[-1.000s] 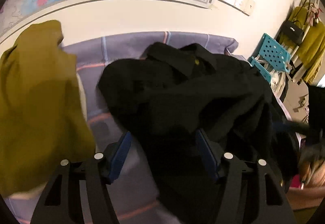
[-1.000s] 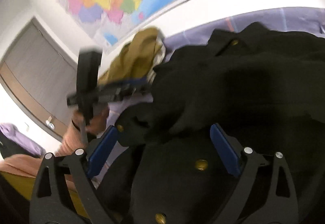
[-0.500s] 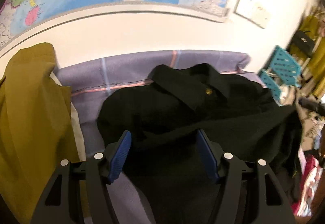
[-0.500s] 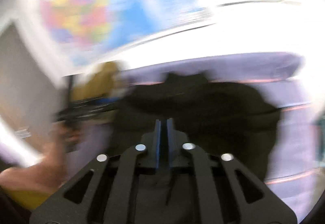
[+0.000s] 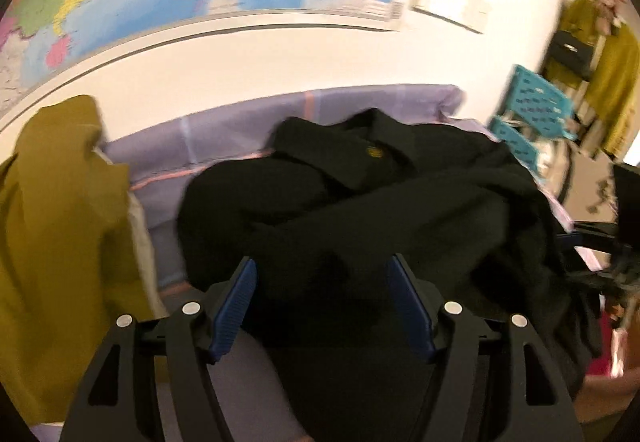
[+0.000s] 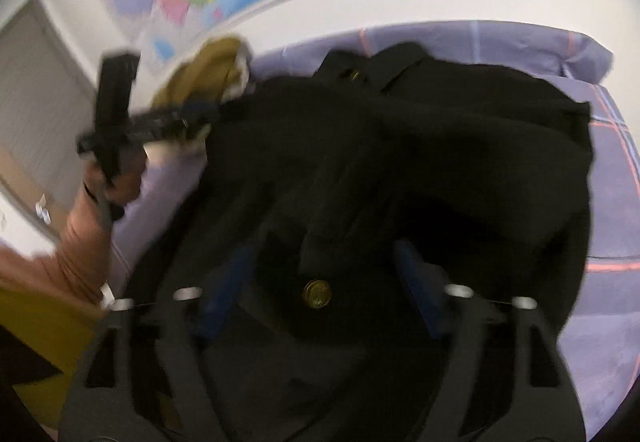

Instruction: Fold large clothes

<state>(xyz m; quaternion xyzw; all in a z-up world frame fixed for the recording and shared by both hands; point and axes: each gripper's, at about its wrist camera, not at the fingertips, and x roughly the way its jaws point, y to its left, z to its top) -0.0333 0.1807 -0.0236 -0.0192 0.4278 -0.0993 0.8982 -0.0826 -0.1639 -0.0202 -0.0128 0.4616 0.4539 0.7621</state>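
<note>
Black coat (image 5: 360,209) sits bunched in a heap on the purple bedsheet (image 5: 224,133), collar and brass button at the far side, near the wall. No clean fold yet, so we judge we're early: it needs spreading flat, sleeves in, then folding.

Left gripper (image 5: 322,306) has jaws spread, hanging over the near-left part of the heap, nothing pinched. Right gripper (image 6: 320,290) has jaws just reopening, apart now with coat fabric and a button between them; pads don't look pressed on it, though blur limits us.

Mustard garment (image 5: 60,226) lies at the left, untouched.
</note>
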